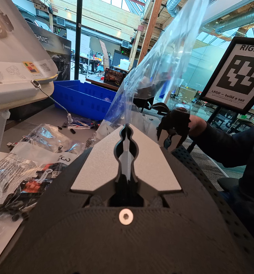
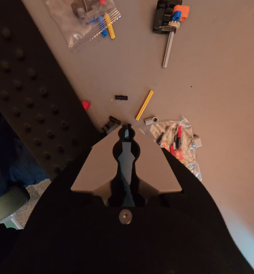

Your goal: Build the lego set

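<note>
Above the table [image 1: 39,118], the left hand-held gripper [image 1: 127,126] pinches a clear plastic bag [image 1: 160,71] rising from its tips.

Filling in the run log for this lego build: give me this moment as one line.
left gripper: shut on clear plastic bag, held up | right gripper: shut on small parts bag corner over table | yellow axle loose

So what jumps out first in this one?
The left gripper is shut on a big clear plastic bag, held up in the air. Below the right gripper, a loose yellow axle lies on the table, with a small bag of parts beside it.
</note>
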A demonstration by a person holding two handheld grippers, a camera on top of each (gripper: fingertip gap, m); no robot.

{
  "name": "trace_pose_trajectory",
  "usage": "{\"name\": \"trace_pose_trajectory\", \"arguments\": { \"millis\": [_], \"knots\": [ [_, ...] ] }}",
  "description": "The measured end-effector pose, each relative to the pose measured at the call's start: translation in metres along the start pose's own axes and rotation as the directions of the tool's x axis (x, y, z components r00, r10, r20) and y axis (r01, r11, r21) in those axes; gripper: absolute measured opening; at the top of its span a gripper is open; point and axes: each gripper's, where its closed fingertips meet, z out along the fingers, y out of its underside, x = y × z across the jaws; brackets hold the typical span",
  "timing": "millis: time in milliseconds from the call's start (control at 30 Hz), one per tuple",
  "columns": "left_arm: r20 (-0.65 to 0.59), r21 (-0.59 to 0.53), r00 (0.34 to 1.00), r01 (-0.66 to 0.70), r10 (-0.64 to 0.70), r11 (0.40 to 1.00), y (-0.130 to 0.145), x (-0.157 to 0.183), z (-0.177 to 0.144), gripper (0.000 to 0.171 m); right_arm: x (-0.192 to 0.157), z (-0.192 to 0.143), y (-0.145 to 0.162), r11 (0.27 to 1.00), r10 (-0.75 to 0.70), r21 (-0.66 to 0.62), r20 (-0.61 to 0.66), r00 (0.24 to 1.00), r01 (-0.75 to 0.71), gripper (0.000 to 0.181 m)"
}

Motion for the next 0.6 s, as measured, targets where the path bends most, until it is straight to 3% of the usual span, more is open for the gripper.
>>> {"name": "trace_pose_trajectory", "arguments": {
  "millis": [200,267,400,600],
  "knots": [
    [0.0,-0.002,1.0,-0.003,0.003,1.0,0.0,0.001,0.0,0.0,0.002,-0.006,-0.005,0.999,0.007,0.044,0.005,1.0,-0.007,0.0],
    [0.0,-0.001,1.0,-0.003,0.003,1.0,0.0,0.001,0.0,0.0,0.001,-0.015,-0.005,0.998,0.018,0.066,0.007,1.0,-0.019,0.011],
    [0.0,0.004,1.0,-0.002,0.002,1.0,-0.002,0.0,-0.001,0.0,0.002,-0.027,0.012,0.998,-0.059,0.037,-0.016,0.998,0.059,0.026],
    [-0.002,-0.006,1.0,-0.006,0.006,1.0,0.001,0.003,0.001,0.0,-0.005,-0.016,0.017,0.973,-0.23,-0.002,0.007,0.973,0.23,0.023]
  ]
}}
